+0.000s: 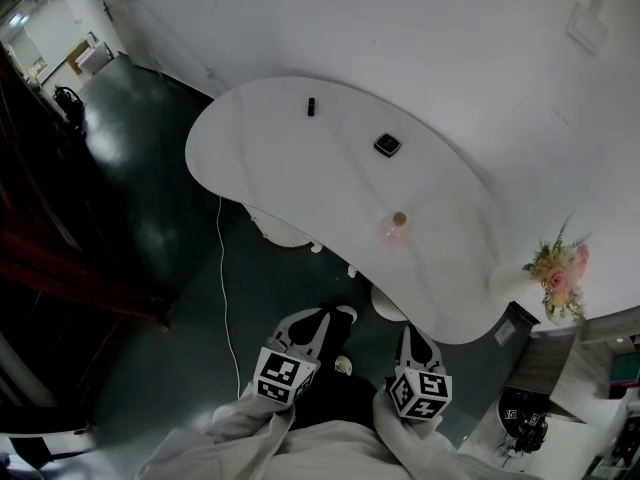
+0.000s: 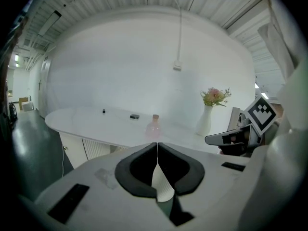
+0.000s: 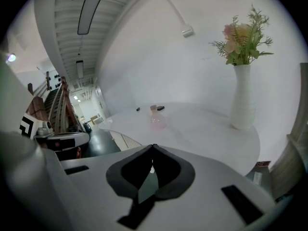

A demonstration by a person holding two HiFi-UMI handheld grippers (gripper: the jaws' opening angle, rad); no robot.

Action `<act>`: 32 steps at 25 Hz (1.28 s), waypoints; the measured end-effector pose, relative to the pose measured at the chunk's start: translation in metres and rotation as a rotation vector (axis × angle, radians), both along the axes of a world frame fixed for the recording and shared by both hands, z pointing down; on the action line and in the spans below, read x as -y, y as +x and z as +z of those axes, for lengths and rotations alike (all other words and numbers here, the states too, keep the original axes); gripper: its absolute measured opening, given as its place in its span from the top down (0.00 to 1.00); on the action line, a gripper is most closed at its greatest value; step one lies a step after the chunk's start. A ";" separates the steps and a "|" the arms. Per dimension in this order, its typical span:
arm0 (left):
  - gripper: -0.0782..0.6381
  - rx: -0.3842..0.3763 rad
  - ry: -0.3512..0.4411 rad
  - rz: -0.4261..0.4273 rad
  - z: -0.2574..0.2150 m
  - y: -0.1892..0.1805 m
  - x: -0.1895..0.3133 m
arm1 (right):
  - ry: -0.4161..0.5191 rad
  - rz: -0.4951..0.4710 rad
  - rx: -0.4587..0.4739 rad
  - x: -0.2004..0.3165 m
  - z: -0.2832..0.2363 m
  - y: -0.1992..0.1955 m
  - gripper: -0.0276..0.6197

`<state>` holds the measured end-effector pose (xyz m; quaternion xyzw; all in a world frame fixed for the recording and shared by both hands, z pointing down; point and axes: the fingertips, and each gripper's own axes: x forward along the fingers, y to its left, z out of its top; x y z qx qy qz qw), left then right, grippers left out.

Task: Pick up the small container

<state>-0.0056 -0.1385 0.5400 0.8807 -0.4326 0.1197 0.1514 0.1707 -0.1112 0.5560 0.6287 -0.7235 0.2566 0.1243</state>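
A curved white table (image 1: 290, 158) is set against a white wall (image 1: 400, 28); a dark glossy floor (image 1: 150, 208) is seen below, reflecting ceiling light.

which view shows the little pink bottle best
The right gripper view: the pink bottle stands whole and side-on, tan cap and rounded body clear. The left gripper view is nearly as good, also side-on. The head view shows only a small blob from above.

It looks like a modern office lobby: a curved white bench (image 1: 300, 158) ahead of the fingers (image 2: 139, 165), a vase of flowers (image 3: 242, 100) to their right, glossy dark floor (image 1: 150, 218), lit corridor (image 3: 89, 112).
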 end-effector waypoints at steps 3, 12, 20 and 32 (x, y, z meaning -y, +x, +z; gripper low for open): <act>0.87 -0.002 0.032 0.025 -0.005 0.008 0.018 | 0.009 0.027 -0.006 0.013 -0.004 0.008 0.88; 0.51 -0.031 0.022 0.143 -0.007 0.027 0.066 | 0.005 0.067 -0.010 0.055 -0.006 0.013 0.88; 0.51 -0.011 0.014 0.220 -0.001 0.043 0.109 | -0.014 0.114 0.000 0.090 -0.001 0.021 0.88; 0.51 -0.022 0.003 0.387 0.003 0.082 0.160 | -0.039 0.255 -0.012 0.120 -0.002 0.046 0.88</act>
